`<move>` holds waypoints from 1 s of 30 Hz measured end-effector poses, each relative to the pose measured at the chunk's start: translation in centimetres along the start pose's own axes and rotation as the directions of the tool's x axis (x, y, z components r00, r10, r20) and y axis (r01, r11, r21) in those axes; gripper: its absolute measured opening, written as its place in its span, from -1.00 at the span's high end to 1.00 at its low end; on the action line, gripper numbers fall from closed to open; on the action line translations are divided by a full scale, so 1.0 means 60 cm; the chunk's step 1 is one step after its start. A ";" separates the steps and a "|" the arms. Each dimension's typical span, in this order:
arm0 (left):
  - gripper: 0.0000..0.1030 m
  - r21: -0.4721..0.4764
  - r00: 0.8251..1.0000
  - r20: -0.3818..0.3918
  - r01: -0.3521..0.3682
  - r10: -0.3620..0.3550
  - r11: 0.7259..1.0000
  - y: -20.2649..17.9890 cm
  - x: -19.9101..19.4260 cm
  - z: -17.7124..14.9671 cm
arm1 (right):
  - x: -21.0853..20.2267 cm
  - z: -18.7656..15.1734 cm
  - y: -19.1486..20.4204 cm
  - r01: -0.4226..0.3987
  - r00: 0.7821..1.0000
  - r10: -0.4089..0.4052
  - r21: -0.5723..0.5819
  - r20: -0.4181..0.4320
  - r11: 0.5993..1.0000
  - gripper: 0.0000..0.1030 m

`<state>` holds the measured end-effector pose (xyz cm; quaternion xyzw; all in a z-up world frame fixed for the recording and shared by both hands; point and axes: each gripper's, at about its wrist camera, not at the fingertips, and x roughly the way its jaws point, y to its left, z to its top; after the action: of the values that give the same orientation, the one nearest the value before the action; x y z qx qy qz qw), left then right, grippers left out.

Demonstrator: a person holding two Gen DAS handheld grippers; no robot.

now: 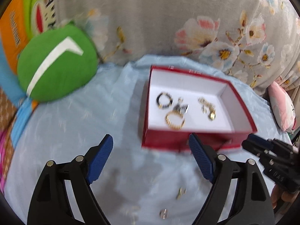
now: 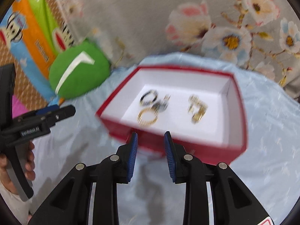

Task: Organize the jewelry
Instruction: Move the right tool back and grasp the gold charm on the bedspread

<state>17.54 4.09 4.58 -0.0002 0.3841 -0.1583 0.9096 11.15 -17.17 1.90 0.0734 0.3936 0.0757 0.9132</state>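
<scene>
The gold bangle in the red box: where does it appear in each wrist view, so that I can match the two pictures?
Left wrist view: the gold bangle lies right of centre, near the front wall of the red box.
Right wrist view: it lies at centre, in the front left part of the box.
Shared landmark: the black beaded bracelet lies just behind it, to its left, in both.

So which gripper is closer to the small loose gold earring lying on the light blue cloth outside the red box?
Left. The left gripper hangs open just above the gold earring; the right gripper is off by the red box.
</scene>
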 end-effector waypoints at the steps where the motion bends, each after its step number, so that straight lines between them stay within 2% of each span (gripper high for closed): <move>1: -0.56 -0.009 1.000 -0.018 -0.007 0.007 1.000 0.008 -0.002 -0.021 | 0.012 -0.023 0.013 -0.016 0.999 0.016 0.001 -0.031 1.000 0.44; 6: -0.56 -0.052 0.995 -0.074 -0.073 0.069 0.996 0.045 -0.009 -0.115 | 0.077 -0.098 0.060 -0.061 0.988 0.064 0.023 -0.138 0.998 0.44; 13: -0.56 -0.056 0.984 -0.143 -0.120 0.111 0.991 0.072 -0.006 -0.187 | 0.118 -0.120 0.104 -0.044 0.986 0.041 -0.013 -0.162 0.999 0.44; 17: -0.56 -0.047 0.979 -0.150 -0.150 0.141 0.988 0.079 -0.007 -0.203 | 0.131 -0.120 0.113 -0.018 0.986 0.015 -0.013 -0.166 1.000 0.45; 27: -0.56 -0.048 0.980 -0.159 -0.125 0.116 0.991 0.071 -0.007 -0.213 | 0.152 -0.120 0.114 0.026 0.984 -0.028 -0.010 -0.175 1.000 0.46; 30: -0.56 -0.042 0.981 -0.160 -0.118 0.109 0.992 0.065 -0.006 -0.214 | 0.156 -0.117 0.112 0.035 0.984 -0.036 -0.006 -0.173 0.999 0.53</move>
<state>9.43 9.49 -4.70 0.0108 0.4579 -0.0958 0.8838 11.83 -8.24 -8.20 0.0582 0.4724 0.0660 0.8770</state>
